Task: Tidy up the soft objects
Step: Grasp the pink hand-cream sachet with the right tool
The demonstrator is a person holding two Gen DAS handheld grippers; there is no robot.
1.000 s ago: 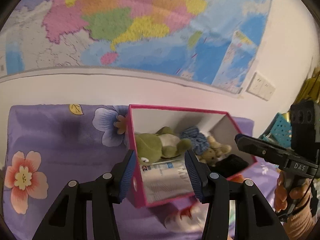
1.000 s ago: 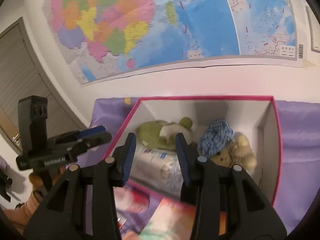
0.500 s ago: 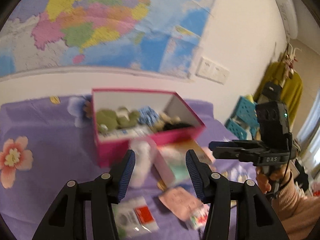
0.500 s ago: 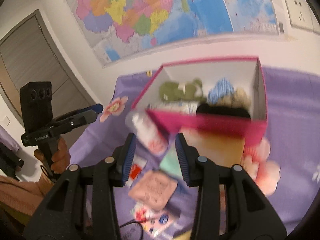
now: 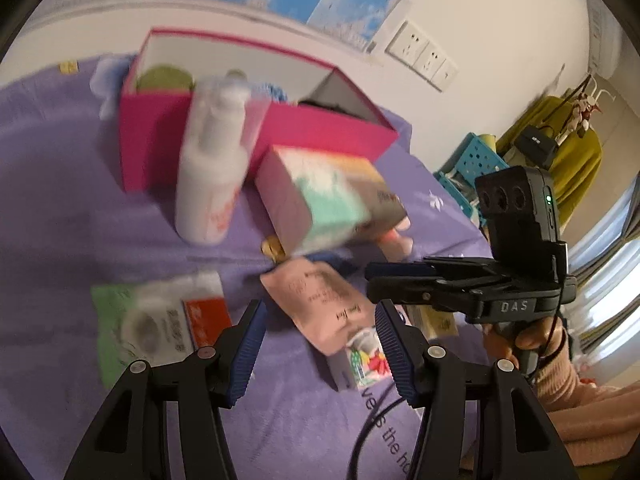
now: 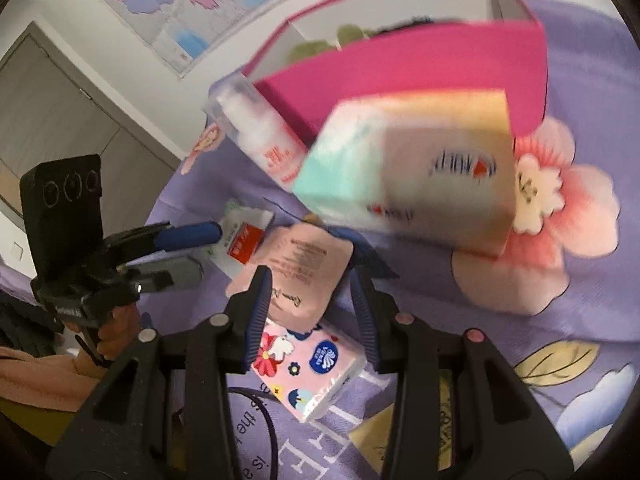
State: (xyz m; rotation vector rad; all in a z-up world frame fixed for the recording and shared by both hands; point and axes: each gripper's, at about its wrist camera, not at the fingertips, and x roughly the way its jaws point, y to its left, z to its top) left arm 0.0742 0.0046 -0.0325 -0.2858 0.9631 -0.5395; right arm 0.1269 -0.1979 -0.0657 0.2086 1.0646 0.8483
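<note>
Two grippers hang above the soft packs. Left gripper (image 5: 318,344): jaws opening, nothing between them; pink matte pouch (image 5: 320,300) just ahead. Right gripper (image 6: 310,316): fingers spread, empty, straddling that pouch; glossy tissue pack (image 6: 310,368) below. Pink box (image 5: 256,128) beyond, likely the destination.

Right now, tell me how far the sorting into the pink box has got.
Done: the pink box already holds a green soft toy, with more behind it. In hand: nothing. The left gripper is opening over the pink pouch with nothing gripped; the right gripper is open and empty above the same pouch. Left on the purple sheet: pouch, tissue pack, white bottle, carton, green packet.
</note>
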